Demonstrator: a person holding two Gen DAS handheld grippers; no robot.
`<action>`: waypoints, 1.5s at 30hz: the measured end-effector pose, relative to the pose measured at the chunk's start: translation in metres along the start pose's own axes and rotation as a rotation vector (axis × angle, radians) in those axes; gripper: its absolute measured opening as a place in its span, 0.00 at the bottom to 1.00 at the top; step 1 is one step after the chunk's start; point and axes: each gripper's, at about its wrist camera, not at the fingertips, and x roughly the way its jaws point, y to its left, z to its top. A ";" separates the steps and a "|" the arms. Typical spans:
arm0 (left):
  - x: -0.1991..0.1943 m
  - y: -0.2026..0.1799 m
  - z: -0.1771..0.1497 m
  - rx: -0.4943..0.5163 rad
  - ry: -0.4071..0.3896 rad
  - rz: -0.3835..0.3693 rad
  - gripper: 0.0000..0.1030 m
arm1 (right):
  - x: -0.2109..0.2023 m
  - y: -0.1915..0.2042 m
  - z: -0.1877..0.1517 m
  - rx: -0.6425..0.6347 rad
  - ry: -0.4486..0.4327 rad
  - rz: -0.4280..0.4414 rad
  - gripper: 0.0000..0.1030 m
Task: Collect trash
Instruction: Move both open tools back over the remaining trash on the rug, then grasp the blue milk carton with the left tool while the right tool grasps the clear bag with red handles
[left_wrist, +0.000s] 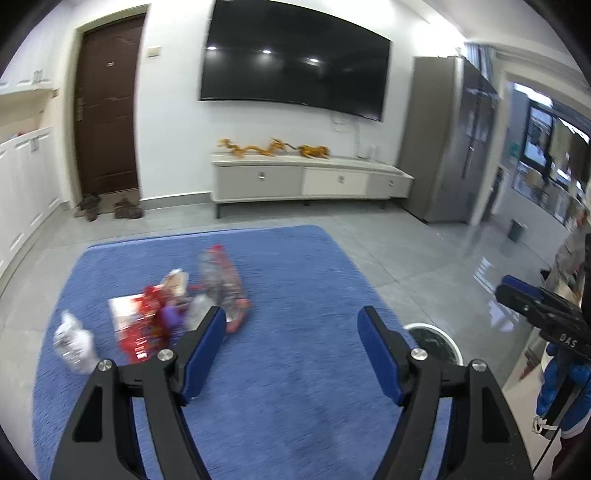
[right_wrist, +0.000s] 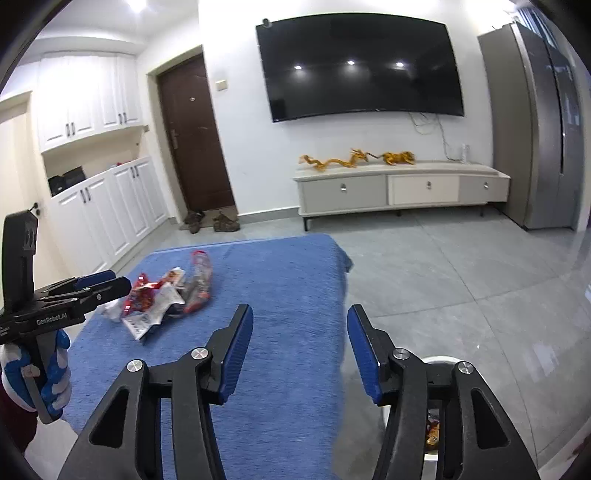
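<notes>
We find both the left tool (left_wrist: 291, 319) and right tool (right_wrist: 300, 317) spread and empty above the blue rug (right_wrist: 288, 280), presumably readied for the trash pile (right_wrist: 166, 295) lying there, bin (left_wrist: 439, 341) alongside.

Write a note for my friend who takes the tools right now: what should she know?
Left tool: open, nothing between its fingers.
Right tool: open, also empty.
Trash pile: red snack wrappers, crumpled paper and a clear plastic bottle lie together on the blue rug. A crumpled white wrapper sits apart at the pile's left side.
White bin: on the tile floor off the rug's right edge, under the right tool. An orange wrapper is already inside.
Done: at least one piece binned.
Left: the whole pile on the rug.
</notes>
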 end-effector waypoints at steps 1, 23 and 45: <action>-0.007 0.009 -0.002 -0.015 -0.005 0.010 0.70 | 0.000 0.005 0.001 -0.005 -0.002 0.008 0.55; -0.065 0.157 -0.068 -0.145 -0.013 0.230 0.71 | 0.049 0.130 0.005 -0.178 0.090 0.153 0.57; 0.091 0.163 -0.078 -0.320 0.245 -0.062 0.70 | 0.233 0.158 0.017 -0.117 0.314 0.187 0.57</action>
